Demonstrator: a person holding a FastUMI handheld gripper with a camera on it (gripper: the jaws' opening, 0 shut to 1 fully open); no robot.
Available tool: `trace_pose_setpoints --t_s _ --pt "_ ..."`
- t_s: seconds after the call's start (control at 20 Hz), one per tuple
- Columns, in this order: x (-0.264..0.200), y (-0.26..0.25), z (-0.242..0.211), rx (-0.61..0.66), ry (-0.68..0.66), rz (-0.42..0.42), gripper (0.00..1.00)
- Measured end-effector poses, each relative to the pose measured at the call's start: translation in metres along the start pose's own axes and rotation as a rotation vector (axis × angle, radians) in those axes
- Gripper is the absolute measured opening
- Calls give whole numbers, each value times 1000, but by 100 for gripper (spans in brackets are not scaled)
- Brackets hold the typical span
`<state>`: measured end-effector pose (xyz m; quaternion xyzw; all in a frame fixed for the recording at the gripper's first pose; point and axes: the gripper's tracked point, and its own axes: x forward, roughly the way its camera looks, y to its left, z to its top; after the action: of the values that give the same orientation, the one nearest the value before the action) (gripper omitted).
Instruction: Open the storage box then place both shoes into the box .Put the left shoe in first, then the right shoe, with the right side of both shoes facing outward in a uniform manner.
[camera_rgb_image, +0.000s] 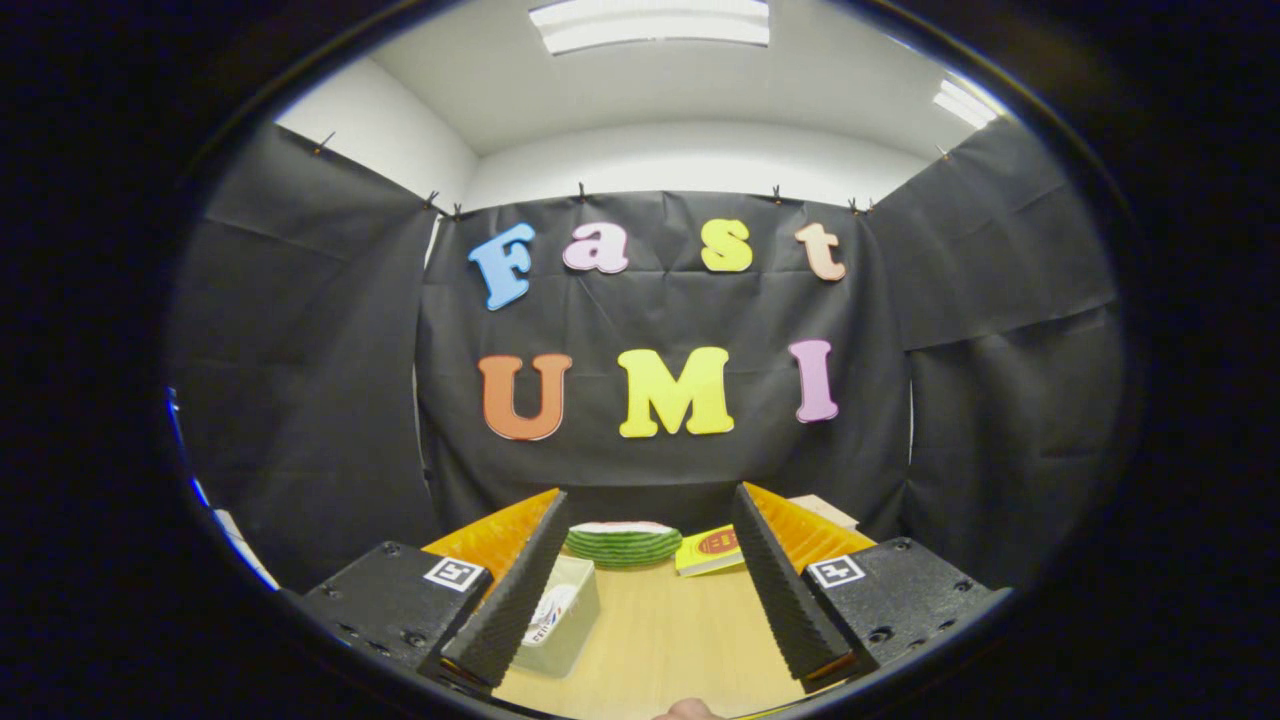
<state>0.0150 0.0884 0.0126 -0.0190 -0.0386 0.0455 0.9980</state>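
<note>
My gripper (650, 545) is open, its two fingers spread wide with only air and the wooden table (670, 630) between them. It points level toward the booth's back wall, above the table. I see neither the storage box nor the shoes from this angle.
A green striped, watermelon-like object (622, 543) lies on the table beyond the fingers. A yellow card or booklet (708, 550) rests to its right. A pale small box (558, 612) sits beside the left finger. A pale block (825, 510) shows behind the right finger. A fingertip (685, 711) peeks in below.
</note>
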Motion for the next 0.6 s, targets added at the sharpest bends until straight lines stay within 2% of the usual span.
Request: trace_pose_setpoints --t_s 0.6 --pt "-3 0 -6 7 20 30 100"
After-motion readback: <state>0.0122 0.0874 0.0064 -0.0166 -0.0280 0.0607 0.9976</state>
